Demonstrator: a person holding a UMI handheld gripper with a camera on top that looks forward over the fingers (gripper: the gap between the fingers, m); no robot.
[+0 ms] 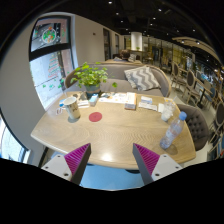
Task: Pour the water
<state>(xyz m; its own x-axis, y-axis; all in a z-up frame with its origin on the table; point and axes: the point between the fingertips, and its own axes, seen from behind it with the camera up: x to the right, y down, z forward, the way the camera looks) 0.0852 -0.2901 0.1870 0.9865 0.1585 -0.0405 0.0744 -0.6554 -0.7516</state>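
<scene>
Wooden table [115,130] in a lounge, sofa and potted plant [90,75] behind. Water bottle [174,130] stands at the table's right end, cup [72,110] at left, well apart. Nothing poured yet, by my reading; all steps remain. Gripper [108,160] hovers back from the table edge, level, fingers spread, holding nothing.

You're in an office lounge: wooden table [110,128], sofa [140,78] with cushion at 12 o'clock, potted plant [90,75] at 11, ceiling spotlights.
</scene>
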